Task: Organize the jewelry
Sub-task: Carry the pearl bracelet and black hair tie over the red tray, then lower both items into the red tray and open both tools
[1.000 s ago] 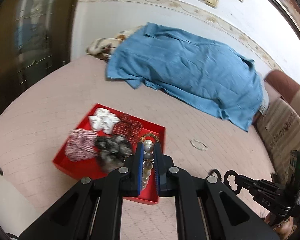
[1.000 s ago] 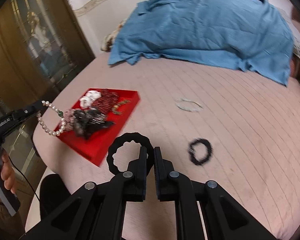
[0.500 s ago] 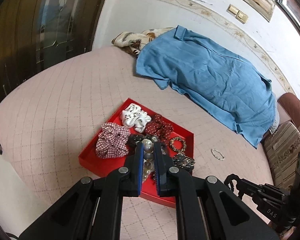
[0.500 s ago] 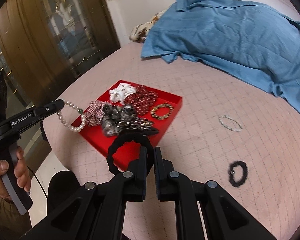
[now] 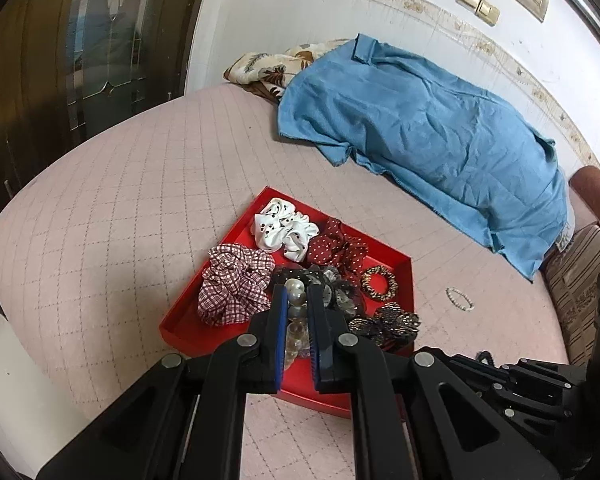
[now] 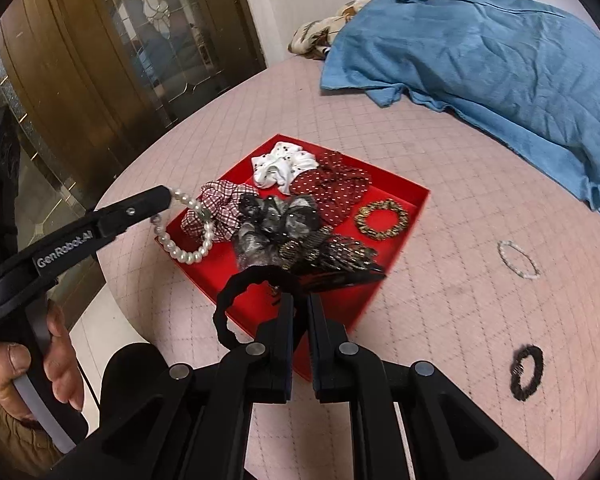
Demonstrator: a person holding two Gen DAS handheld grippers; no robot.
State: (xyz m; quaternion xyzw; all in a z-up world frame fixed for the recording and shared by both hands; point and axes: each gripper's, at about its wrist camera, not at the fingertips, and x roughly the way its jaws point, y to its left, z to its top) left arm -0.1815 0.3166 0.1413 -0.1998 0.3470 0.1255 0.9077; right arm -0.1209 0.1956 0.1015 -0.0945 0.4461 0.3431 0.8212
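A red tray on the pink quilted bed holds several scrunchies, a gold bracelet and a dark beaded clip. My left gripper is shut on a pearl bracelet that hangs over the tray's near left corner. My right gripper is shut on a black spiral hair tie over the tray's near edge. A small bead bracelet and a black scrunchie lie on the bed right of the tray.
A blue cloth covers the far side of the bed, with a patterned pillow behind it. A glass-panelled wooden door stands at the left. A striped cushion lies at the right edge.
Both grippers have moved closer to the red tray with their items still held. The pearl bracelet now hangs over the tray's corner and the hair tie is over its near edge.
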